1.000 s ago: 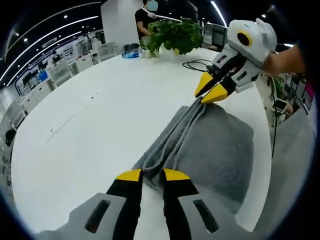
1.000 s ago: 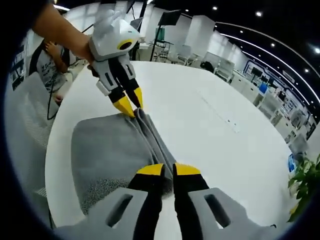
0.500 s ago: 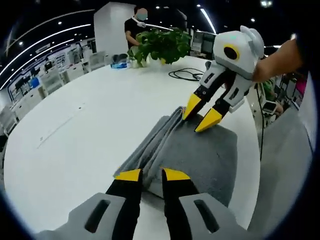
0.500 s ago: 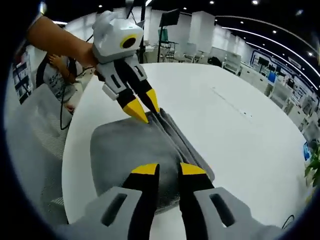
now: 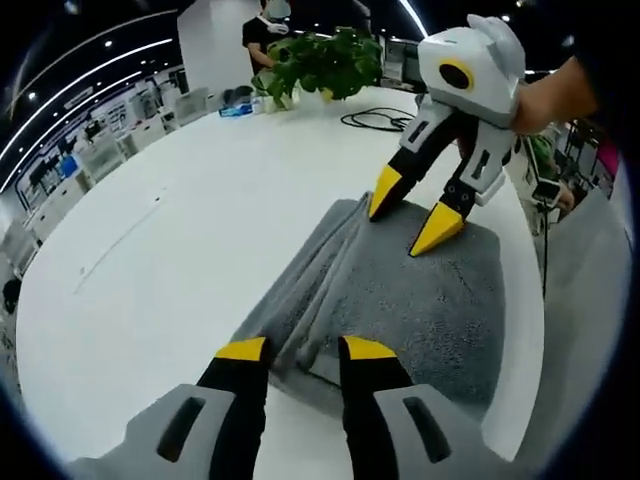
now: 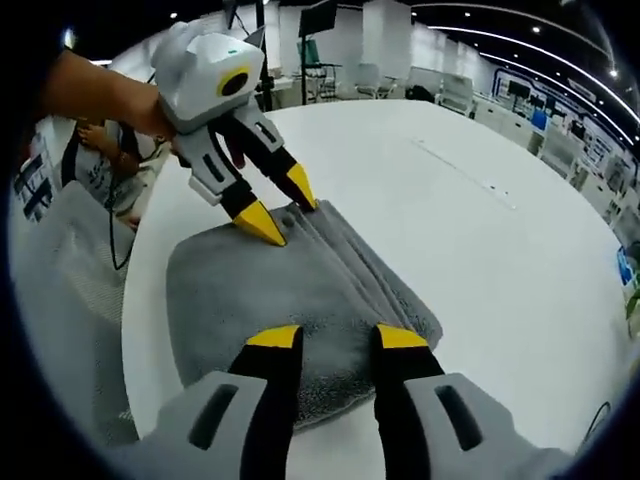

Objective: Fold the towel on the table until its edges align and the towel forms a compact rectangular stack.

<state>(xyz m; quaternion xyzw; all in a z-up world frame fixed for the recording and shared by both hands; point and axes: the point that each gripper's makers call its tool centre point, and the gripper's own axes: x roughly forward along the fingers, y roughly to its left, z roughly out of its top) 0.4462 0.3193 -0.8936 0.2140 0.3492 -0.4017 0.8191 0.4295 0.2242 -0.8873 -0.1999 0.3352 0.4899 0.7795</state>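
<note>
My left tongs (image 5: 295, 350) stand spread with nothing between the tips, poised over the near end of the grey towel (image 5: 420, 300). My right tongs (image 6: 338, 337) are likewise spread and empty over the opposite end; in the left gripper view I see them (image 5: 412, 212) with tips parted at the far end of the fold, very close to the cloth, though I cannot tell whether they touch it.

The towel lies flat on the white table (image 5: 180, 230), close to its edge, already doubled into a rectangle, with several stacked layers running as ridges along one long side. I judge the fold made and let go. The layered edges look roughly but not perfectly aligned, so what may remain is another fold for a more compact stack, or a tidy-up.

A potted plant (image 5: 325, 65) and a black cable (image 5: 385, 120) sit well apart.
</note>
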